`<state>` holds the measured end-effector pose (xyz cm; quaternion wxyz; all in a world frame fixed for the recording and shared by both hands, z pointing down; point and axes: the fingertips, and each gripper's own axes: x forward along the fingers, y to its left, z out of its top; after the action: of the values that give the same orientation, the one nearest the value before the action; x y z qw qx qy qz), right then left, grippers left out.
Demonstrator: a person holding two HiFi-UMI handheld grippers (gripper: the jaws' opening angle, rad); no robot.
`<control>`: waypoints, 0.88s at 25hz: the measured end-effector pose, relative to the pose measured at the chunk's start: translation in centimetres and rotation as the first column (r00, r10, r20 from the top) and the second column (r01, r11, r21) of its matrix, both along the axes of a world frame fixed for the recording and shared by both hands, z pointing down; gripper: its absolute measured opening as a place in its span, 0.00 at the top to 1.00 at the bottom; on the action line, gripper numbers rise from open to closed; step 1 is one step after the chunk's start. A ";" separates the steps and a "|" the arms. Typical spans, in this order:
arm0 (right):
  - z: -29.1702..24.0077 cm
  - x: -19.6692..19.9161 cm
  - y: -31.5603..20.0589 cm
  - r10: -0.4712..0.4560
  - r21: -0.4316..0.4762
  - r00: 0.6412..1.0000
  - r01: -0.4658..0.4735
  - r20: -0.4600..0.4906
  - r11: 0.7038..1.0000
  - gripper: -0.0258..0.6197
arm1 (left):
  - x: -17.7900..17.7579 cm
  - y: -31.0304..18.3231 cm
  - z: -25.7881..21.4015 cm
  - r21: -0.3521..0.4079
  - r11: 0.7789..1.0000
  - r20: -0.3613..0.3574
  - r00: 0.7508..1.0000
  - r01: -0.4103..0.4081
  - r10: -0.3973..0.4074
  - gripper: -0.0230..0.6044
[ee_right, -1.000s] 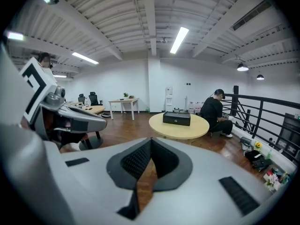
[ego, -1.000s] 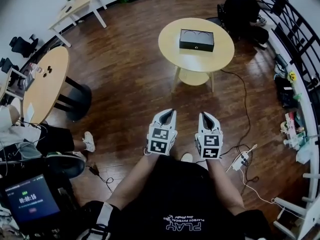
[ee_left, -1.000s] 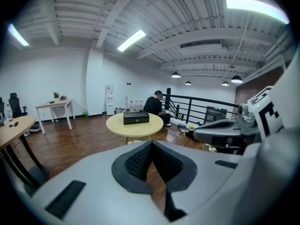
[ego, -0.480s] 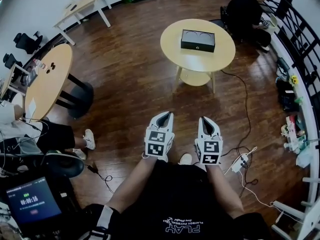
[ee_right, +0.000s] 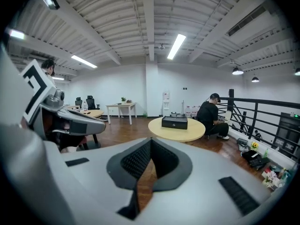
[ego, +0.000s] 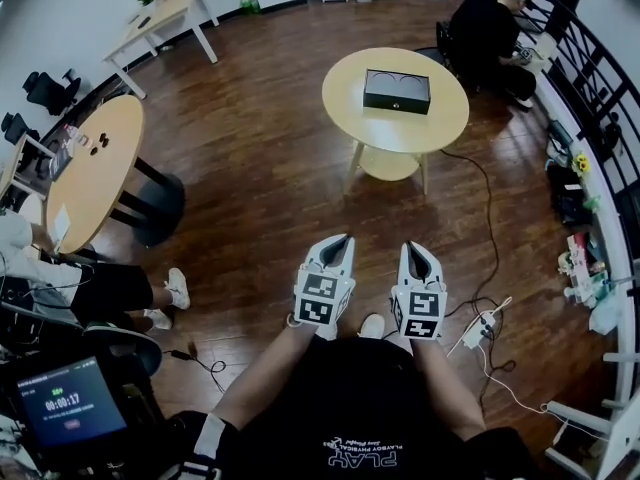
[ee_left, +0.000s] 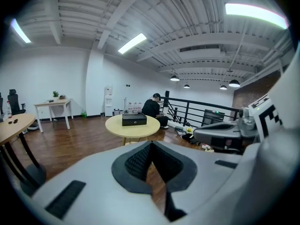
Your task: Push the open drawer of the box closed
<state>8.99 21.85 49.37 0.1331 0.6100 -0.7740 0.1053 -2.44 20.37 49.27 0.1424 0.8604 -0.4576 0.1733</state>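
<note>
**Progress unclear at a distance**

Two tools: left hand-held gripper (ego: 339, 239) and right hand-held gripper (ego: 412, 248), both clenched on nothing, over floor (ego: 260, 198). One box (ego: 396, 90) on one round surface (ego: 345, 103), well apart from them. Drawer open or closed: too small to tell, so progress unsettled.

Past the round counter (ego: 350, 93), a person in black (ego: 485, 28) seated by a railing (ego: 590, 68); leftward, an oval table (ego: 95, 168); on the wood floor (ego: 260, 188), a power strip (ego: 480, 325).
</note>
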 end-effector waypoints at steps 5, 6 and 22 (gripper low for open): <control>-1.2 0.0 -0.7 0.029 0.037 1.000 -0.029 -0.002 0.999 0.95 | 0.8 0.4 -0.9 0.029 0.999 -0.011 0.999 -0.045 0.046 0.97; -1.5 -0.1 -0.8 0.030 0.043 1.000 -0.030 -0.001 0.999 0.95 | 0.8 0.3 -1.0 0.033 0.998 -0.012 0.999 -0.049 0.050 0.97; -3.9 -3.1 -2.0 0.040 0.058 0.999 -0.039 -0.026 0.998 0.95 | -3.3 -2.7 -3.4 0.038 0.999 -0.038 0.999 -0.015 0.016 0.97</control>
<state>5.90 19.88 45.42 0.1238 0.6302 -0.7626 0.0774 -5.76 17.71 45.88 0.1334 0.8696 -0.4514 0.1493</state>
